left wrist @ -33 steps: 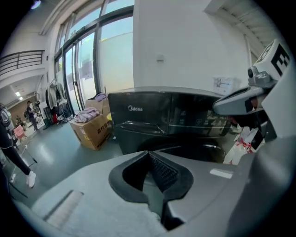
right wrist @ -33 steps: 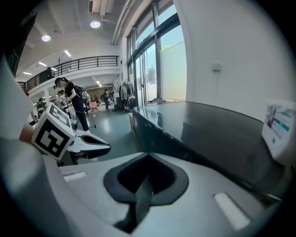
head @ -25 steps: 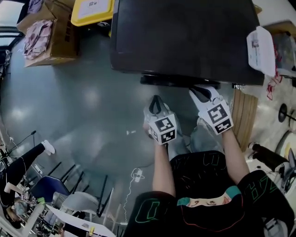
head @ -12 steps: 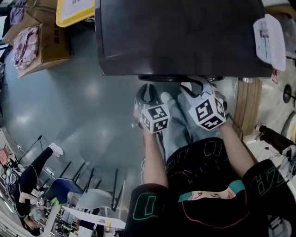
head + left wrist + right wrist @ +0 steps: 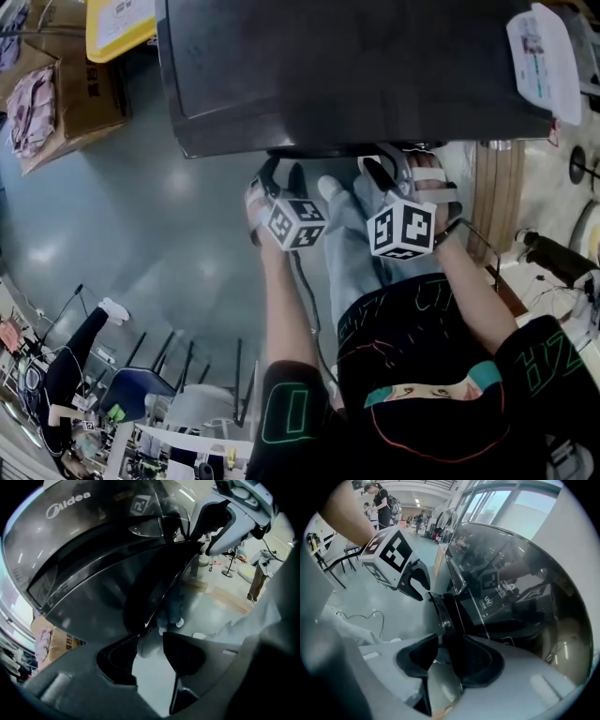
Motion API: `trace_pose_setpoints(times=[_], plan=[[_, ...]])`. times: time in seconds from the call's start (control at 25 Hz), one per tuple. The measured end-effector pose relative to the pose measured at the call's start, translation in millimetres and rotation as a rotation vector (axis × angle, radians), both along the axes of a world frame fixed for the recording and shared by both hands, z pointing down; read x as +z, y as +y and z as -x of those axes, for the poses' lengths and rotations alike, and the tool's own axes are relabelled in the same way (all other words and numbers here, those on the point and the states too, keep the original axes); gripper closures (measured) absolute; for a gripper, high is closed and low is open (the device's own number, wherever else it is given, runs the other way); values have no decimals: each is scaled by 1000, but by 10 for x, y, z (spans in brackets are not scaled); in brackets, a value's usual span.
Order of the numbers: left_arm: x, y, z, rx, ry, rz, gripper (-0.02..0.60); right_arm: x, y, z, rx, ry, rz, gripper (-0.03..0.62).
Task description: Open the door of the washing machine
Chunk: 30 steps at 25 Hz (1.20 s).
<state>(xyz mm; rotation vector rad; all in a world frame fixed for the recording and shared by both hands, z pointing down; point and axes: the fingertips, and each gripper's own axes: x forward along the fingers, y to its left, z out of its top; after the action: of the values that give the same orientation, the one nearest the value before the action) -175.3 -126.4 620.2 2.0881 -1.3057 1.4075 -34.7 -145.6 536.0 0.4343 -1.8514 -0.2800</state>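
Since a second ago we have brought both claws down and closer to the front of the washing machine (image 5: 356, 66), rolling them as they came, and their jaws, nearly pressed together then, are now spreading.

Our left claw (image 5: 281, 173) points steeply down with its jaws wide apart. In its own view only grey floor (image 5: 169, 234) and a pale shoe (image 5: 177, 622) show through the gap. The dark edge of the door (image 5: 154, 588) runs down from above and ends just ahead of the tip of its left jaw; we cannot tell whether it touches.

Our right claw (image 5: 387, 169) hangs just beside the left one, also tilted down, with its jaws opening. In its own view the black rim of the door stands upright in the gap between the jaws, hard by the right one, with open space on the left jaw's side. The machine's dark front panel curves away to the right of this claw. The marker cube of the left claw sits up and to the left of it.

A cardboard box (image 5: 66, 94) lies on the floor well away to the left of both claws.
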Motion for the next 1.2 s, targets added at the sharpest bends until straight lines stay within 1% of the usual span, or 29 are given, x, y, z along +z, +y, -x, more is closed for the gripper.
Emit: trace_pose_setpoints(times=[0.2,0.24,0.36,0.52,0.76,0.88,1.08,1.12,1.2], plan=[[135,-70,-35,83,-16,7,399,48,-7,-4,-42,46,-49,427],[149,-77,-35,78,-12,-4,417,52,-8,-1,-45,44,-49,428],[158,-78,-2,31,30,-20,413,56,-7,13,-74,29,-44,439],[170,-60,10,31,48,-9,413,58,25,22,-111,17,-39,445],[180,-84,-38,20,37,-31,413,82,5,-30,-110,11,-35,445],[191,-76,-38,16,51,-16,413,91,17,-32,-115,3,-28,449],[193,-71,-38,15,61,9,414,88,22,-33,-113,2,22,459],[194,-55,-31,16,62,16,414,90,29,-24,-112,1,52,461],[200,26,-32,24,73,32,414,88,72,-11,-108,2,145,459]])
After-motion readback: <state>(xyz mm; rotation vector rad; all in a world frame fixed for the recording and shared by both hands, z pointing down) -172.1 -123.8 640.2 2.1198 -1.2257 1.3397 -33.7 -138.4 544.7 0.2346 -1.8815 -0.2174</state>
